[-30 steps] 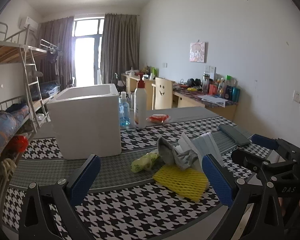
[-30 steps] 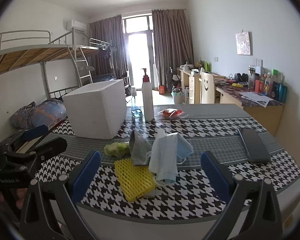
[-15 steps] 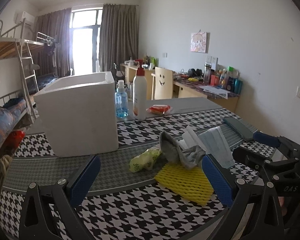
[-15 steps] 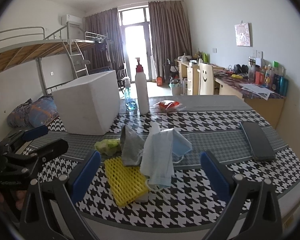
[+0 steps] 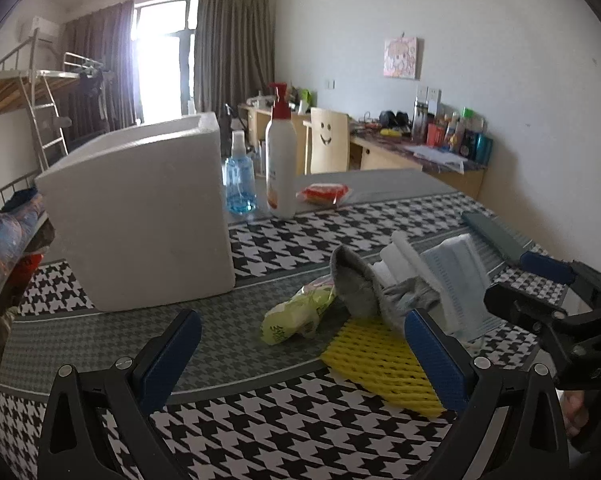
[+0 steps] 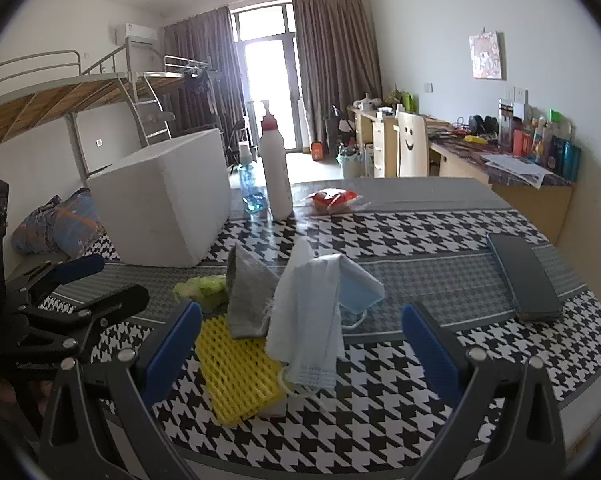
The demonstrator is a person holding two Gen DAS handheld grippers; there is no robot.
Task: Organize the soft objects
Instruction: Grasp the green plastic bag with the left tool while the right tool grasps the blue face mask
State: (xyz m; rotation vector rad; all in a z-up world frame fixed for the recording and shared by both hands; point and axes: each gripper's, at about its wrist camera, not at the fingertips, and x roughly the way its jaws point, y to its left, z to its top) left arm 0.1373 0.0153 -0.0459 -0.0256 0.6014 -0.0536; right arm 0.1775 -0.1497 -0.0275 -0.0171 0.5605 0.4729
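Presently, both tools are seen held wide apart and empty. The left hand-held gripper (image 5: 302,346) frames the lower centre of the left wrist view; the right hand-held gripper (image 6: 302,340) frames the lower centre of the right wrist view. Neither is touching anything.

The soft objects are found heaped together on the houndstooth-patterned counter (image 6: 400,236), at mid-frame in both views: a yellow foam net sleeve (image 6: 236,372) lowest, a crumpled grey cloth (image 6: 246,292) and a pale blue pleated face mask (image 6: 306,320) draped over it, and a crinkled green plastic packet (image 5: 296,314) just beside the cloth. A white foam box (image 5: 140,216), open at the top, stands at left of frame, near the heap.

The step in hand is judged to be a first approach. The topmost item, the mask or the cloth, is best taken alone, pinched at a raised fold so that the net sleeve beneath is not dragged along. The foam box is presumed to be the destination.

The interior of the box is hidden. A white piece under the net sleeve cannot be identified. The layers between cloth and mask are hard to separate by eye.
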